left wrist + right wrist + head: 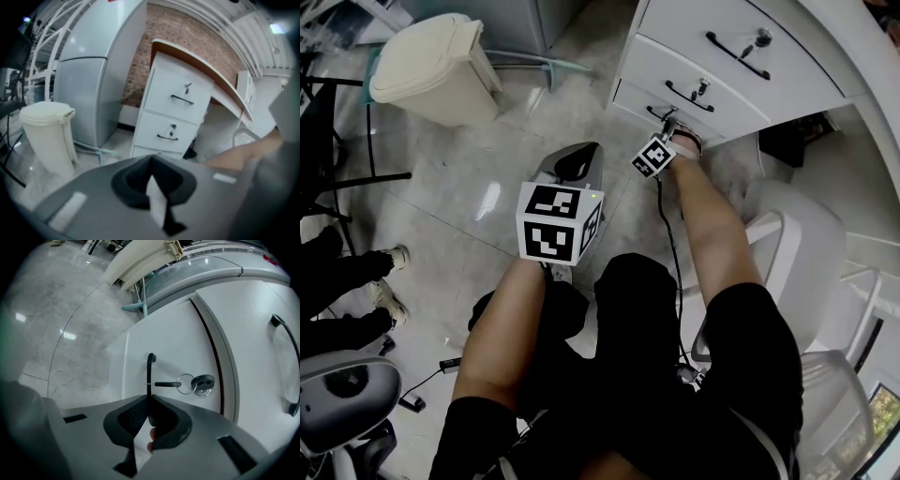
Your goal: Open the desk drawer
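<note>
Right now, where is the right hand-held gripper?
In the head view the right hand-held gripper is right of centre, against the lowest drawer. Its own view shows it shut on that drawer's black handle, beside the key ring.

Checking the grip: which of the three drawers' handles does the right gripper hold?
The bottom drawer's black handle, lowest of three; the right gripper is shut on it.
</note>
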Demonstrator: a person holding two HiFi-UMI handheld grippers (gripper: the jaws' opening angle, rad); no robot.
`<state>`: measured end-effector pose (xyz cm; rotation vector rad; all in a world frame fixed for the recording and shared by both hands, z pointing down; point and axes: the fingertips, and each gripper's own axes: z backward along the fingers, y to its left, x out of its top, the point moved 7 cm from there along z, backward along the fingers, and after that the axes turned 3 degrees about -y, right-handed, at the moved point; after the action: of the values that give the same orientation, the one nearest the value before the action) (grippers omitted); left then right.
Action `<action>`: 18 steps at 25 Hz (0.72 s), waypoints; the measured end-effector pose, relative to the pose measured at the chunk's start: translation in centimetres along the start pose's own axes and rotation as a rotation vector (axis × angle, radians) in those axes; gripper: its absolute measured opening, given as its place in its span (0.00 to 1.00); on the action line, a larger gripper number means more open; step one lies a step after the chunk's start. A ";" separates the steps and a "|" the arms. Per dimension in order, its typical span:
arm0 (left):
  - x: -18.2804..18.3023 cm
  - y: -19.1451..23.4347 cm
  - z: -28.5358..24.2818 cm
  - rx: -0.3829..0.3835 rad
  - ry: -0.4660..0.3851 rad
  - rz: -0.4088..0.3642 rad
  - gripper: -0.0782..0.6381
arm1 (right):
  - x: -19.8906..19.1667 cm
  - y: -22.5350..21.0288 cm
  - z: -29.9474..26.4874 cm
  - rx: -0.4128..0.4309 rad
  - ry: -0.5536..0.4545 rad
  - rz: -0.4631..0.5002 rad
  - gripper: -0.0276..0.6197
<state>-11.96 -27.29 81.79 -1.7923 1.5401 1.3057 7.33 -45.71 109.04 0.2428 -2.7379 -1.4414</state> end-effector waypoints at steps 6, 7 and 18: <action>0.1 -1.2 0.0 -0.005 -0.005 -0.013 0.11 | -0.1 0.4 0.9 0.008 0.003 0.044 0.06; 0.1 -1.4 0.1 -0.002 -0.004 -0.022 0.11 | 0.0 0.6 1.2 0.007 0.010 0.043 0.06; 0.5 -0.6 3.1 0.069 -0.048 -0.011 0.11 | 0.4 3.5 5.5 0.007 0.034 0.069 0.06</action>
<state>-12.62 -24.88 79.79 -1.7129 1.5286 1.2659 5.90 -39.31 108.78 0.1693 -2.6968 -1.3978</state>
